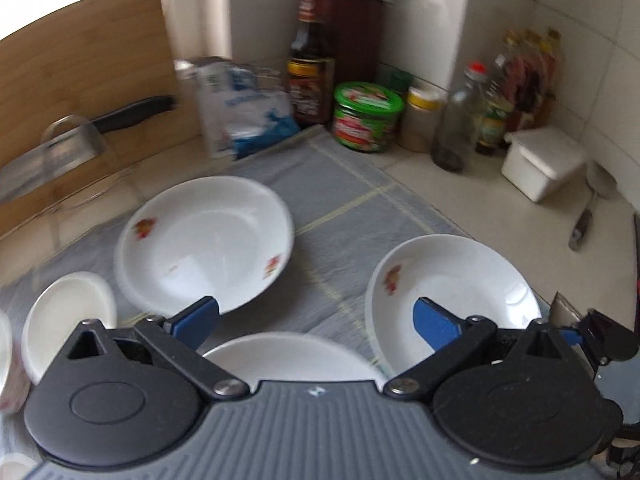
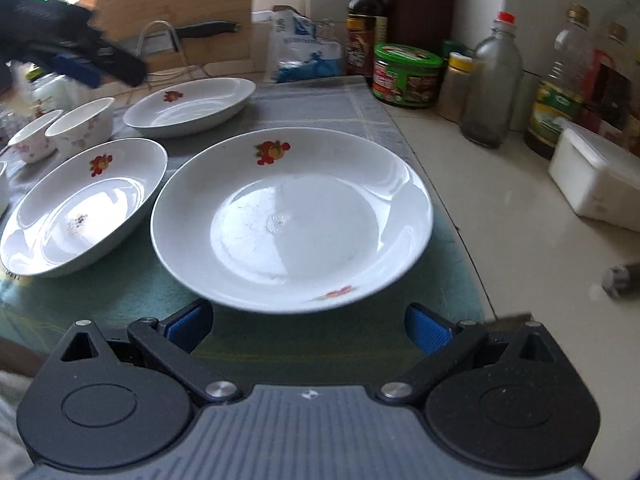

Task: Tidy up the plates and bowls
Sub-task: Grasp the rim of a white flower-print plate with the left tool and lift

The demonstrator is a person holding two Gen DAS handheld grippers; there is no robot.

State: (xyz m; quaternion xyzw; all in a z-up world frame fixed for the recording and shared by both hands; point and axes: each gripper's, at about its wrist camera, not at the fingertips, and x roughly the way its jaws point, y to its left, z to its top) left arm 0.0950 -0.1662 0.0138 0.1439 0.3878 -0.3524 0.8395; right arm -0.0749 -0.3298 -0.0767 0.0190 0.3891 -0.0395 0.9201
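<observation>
The right gripper [image 2: 308, 326] sits nearest its camera, jaws spread wide and holding nothing, its blue pads flanking the near rim of a large plate [image 2: 292, 216] without touching it. That plate lies flat on a grey-green cloth [image 2: 132, 292] and carries a fruit print on its far rim. Just to its left, rims nearly meeting, rests a deep dish [image 2: 86, 204] with a dark smudge in its base. Beyond it stand two small bowls [image 2: 82, 124] side by side, and a second deep dish [image 2: 188, 106] lies farther back on the cloth.

The left gripper [image 1: 316, 320] hangs above the dishes, also released and empty. Below its body shows the rim of a plate [image 1: 292, 354]; ahead to its left lies a deep dish, ahead to its right the large plate, with the other claw's tip at the frame edge beside it. A small bowl [image 1: 70, 320] stands at the left.

Farther out on the counter [image 2: 500, 240] stand a dark sauce bottle [image 1: 310, 60], a green tub [image 1: 366, 116], a clear bottle [image 1: 460, 120], oil bottles [image 2: 560, 88] and a white lidded box [image 1: 542, 162]. A knife [image 1: 80, 136] rests in a wire rack against a wooden board [image 1: 80, 60]; motion blur makes the bag [image 1: 248, 108] beside it hard to read.
</observation>
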